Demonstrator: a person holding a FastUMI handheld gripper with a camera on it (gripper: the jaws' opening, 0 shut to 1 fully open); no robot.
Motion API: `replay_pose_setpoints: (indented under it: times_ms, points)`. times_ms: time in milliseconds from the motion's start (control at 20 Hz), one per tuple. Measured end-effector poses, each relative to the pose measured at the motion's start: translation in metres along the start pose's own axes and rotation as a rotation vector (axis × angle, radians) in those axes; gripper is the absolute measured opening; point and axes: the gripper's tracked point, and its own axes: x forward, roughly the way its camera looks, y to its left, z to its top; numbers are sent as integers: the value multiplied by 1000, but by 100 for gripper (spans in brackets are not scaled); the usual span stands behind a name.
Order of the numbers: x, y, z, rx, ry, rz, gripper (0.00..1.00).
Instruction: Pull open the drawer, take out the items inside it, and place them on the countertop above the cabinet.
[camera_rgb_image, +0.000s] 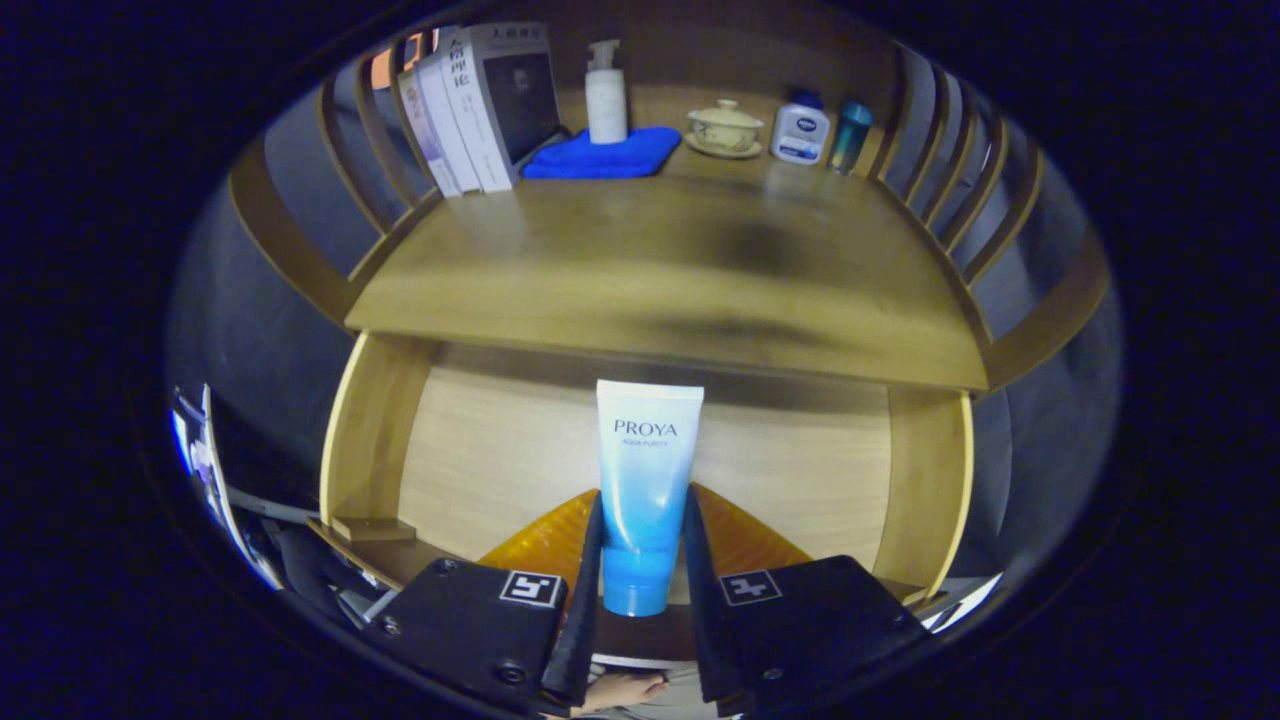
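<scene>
**Gripper view: tube clamped over the open drawer**

Gripper view has the gripper (644, 540) closed on a tube (647, 480), one finger pressing each side of its lower half, just above the cap. Tube stands cap-down with the flat crimped end pointing up, pretty much upright between the fingers.

Right behind the fingers, on both sides of the tube, there's something orange (545, 540) with a ribbed look, can't really tell what it is. Around that is the open drawer (480, 450), pale wood floor with side walls on the left and right.

Beyond the drawer, farther off, is the countertop (660, 270), a darker wood slab with slatted rails (960, 190) curving up on both sides. Along its far edge, left to right: a few books (480, 110) leaning together, a blue cloth (600, 155) with a white pump bottle (606, 95) standing on it, a small lidded cup (725, 128) on a saucer, a squat white bottle (800, 130) with a blue cap, and a teal bottle (852, 135) just beside it.

Near side of the countertop is bare wood. Down below the fingers, a bit of a hand (620, 690) peeks through.
</scene>
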Motion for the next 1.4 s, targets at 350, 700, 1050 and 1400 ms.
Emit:
replay_pose_setpoints:
  times_ms: [350,700,1050,1400]
  points:
    - [-23,-1,67,-17,-99,-47,44]
    - [-14,-7,122,16,-142,-109,44]
    - [16,-14,156,105,-156,-101,44]
    - [41,0,167,126,-172,-43,50]
